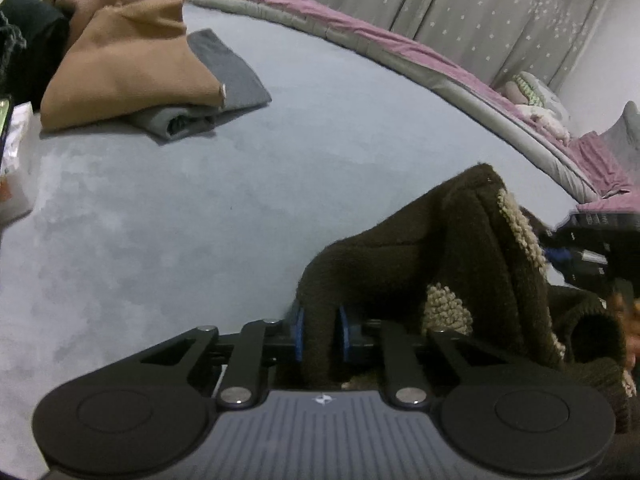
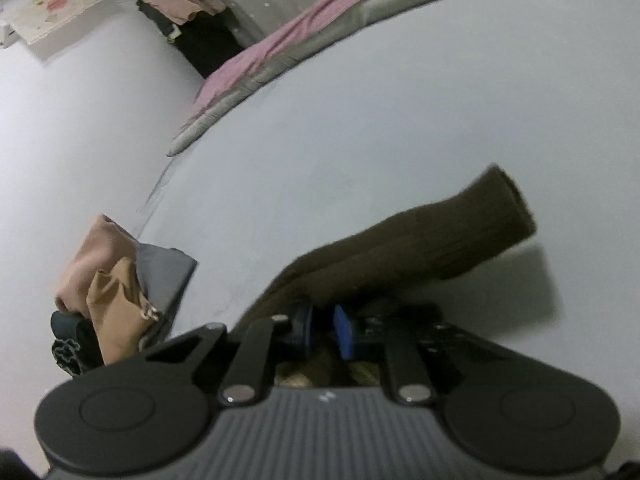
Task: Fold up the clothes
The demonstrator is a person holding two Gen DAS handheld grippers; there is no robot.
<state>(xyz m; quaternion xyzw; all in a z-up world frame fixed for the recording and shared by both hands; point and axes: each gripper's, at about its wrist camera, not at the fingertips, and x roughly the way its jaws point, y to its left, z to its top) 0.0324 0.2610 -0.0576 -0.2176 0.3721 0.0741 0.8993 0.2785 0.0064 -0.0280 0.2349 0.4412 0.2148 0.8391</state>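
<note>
Both the left gripper (image 1: 320, 334) and the right gripper (image 2: 322, 330) are clamped on a dark brown knitted sweater (image 1: 448, 240), which is held lifted above the pale bed (image 1: 200, 200), well apart from folded clothes (image 1: 132, 68).

one dark brown knitted sweater (image 1: 420, 248), one tan folded garment (image 1: 120, 68), one grey folded garment (image 1: 232, 76), one pink-and-grey quilt (image 1: 400, 52).
</note>
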